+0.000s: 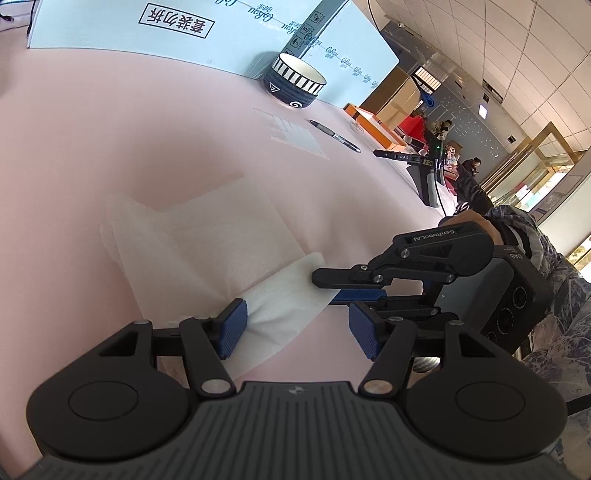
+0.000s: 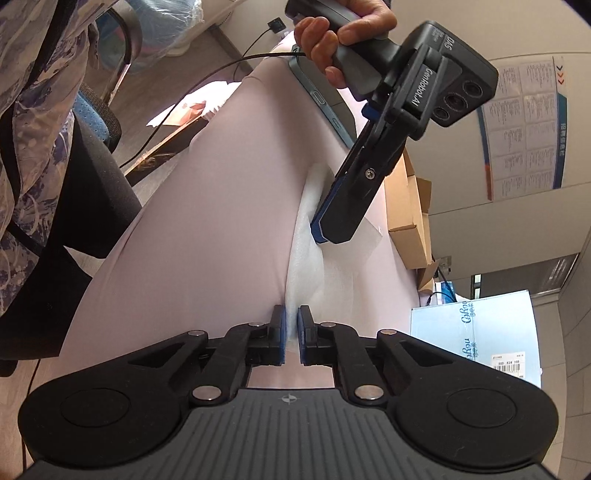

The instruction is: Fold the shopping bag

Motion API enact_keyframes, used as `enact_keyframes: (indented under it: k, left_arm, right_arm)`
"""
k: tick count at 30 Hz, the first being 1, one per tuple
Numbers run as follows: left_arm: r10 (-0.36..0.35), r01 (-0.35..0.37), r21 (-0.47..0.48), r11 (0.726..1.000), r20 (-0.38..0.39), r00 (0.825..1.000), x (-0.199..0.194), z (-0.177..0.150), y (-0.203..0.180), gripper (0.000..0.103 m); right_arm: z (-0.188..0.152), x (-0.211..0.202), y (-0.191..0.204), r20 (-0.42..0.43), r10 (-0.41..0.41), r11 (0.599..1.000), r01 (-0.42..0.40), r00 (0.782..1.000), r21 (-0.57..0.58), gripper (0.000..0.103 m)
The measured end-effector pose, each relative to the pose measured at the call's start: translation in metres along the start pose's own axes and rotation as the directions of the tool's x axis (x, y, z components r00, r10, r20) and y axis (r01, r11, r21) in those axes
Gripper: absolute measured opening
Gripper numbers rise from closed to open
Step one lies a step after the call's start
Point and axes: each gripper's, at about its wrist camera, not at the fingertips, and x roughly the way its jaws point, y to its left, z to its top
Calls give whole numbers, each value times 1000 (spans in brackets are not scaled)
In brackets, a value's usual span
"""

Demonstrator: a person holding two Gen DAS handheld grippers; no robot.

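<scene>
My bag (image 1: 207,236) lies flat on the pink surface (image 1: 110,140), one strip folded toward 5 o'clock; my right tool (image 2: 291,332) pinches that strip's end; my left tool (image 1: 295,328) is apart around it; I should pull slow and keep edges even.

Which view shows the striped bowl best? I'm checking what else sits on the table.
The left wrist view: the dark ceramic bowl with a black-and-white striped rim stands in full sight at the far side of the pink table, before a pale blue box. The right wrist view does not show it.
</scene>
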Motion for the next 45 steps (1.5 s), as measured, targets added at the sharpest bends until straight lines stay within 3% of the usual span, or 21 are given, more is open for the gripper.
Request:
enact_keyframes:
  k: [4, 7, 10, 11, 12, 14, 16, 19, 21, 23, 27, 29, 31, 33, 34, 36, 37, 38, 40, 45]
  left_arm:
    - [74, -81, 69, 994, 95, 993, -15, -10, -24, 58]
    - [203, -239, 239, 941, 168, 965, -21, -21, -52, 58]
    - [315, -398, 392, 829, 261, 913, -27, -33, -81, 58]
    - [346, -448, 436, 780, 295, 890, -29, -37, -90, 58]
    - [374, -492, 506, 708, 323, 869, -25, -42, -100, 58]
    - [400, -519, 614, 594, 334, 853, -15, -48, -108, 59]
    - [434, -506, 689, 520, 297, 850, -5, -48, -109, 59]
    - [481, -503, 736, 454, 273, 833, 3, -46, -104, 59]
    - [493, -506, 741, 442, 271, 827, 4, -43, -100, 58]
    - [501, -492, 732, 471, 237, 832, 4, -39, -92, 40]
    - [521, -465, 714, 523, 165, 838, 8, -36, -78, 20]
    - [511, -451, 688, 569, 133, 849, 8, -34, -70, 12]
    - [483, -418, 652, 632, 91, 871, 3, -30, -62, 10]
    - [471, -400, 627, 668, 60, 880, -2, -28, -59, 9]
    - [459, -385, 602, 699, 35, 888, -5, -25, -55, 9]
    - [431, -354, 554, 754, -10, 902, -12, -20, -48, 8]
    - [421, -341, 534, 773, -30, 907, -15, -17, -45, 8]
    - [412, -330, 517, 790, -49, 910, -17, -15, -42, 8]
    - [393, -304, 475, 826, -98, 914, -21, -8, -35, 9]
    - [345, -264, 352, 898, -190, 919, -26, 15, -14, 11]
  right_arm:
    - [-3, -1, -14, 9, 48, 995, -48, 999, 93, 5]
    - [-6, -2, -26, 25, 89, 983, -91, 996, 157, 5]
    - [-16, -3, -41, 70, 143, 961, -156, 987, 230, 5]
    - [-19, -4, -45, 86, 159, 952, -176, 984, 252, 5]
    - [-22, -3, -49, 100, 174, 940, -195, 980, 278, 6]
    - [-28, 0, -55, 128, 202, 915, -234, 971, 330, 6]
    - [-32, 5, -61, 157, 232, 881, -276, 960, 385, 6]
    - [-42, 10, -69, 211, 255, 816, -327, 944, 477, 6]
    - [-49, 13, -74, 247, 264, 764, -358, 932, 537, 6]
    - [-54, 15, -76, 269, 263, 729, -374, 926, 573, 6]
    - [-59, 15, -78, 304, 250, 679, -390, 919, 621, 6]
    - [-63, 14, -80, 324, 240, 638, -401, 915, 658, 6]
    - [-67, 15, -83, 344, 234, 585, -415, 909, 697, 6]
    - [-72, 17, -86, 366, 236, 510, -435, 900, 742, 7]
    - [-75, 18, -88, 379, 239, 470, -448, 894, 761, 7]
    - [-82, 19, -94, 422, 234, 354, -481, 876, 802, 7]
    - [-84, 20, -96, 438, 231, 317, -493, 869, 810, 7]
    - [-88, 22, -99, 459, 229, 254, -508, 858, 823, 7]
    - [-94, 25, -103, 480, 224, 175, -519, 848, 837, 8]
    - [-114, 40, -107, 516, 200, -76, -512, 833, 856, 8]
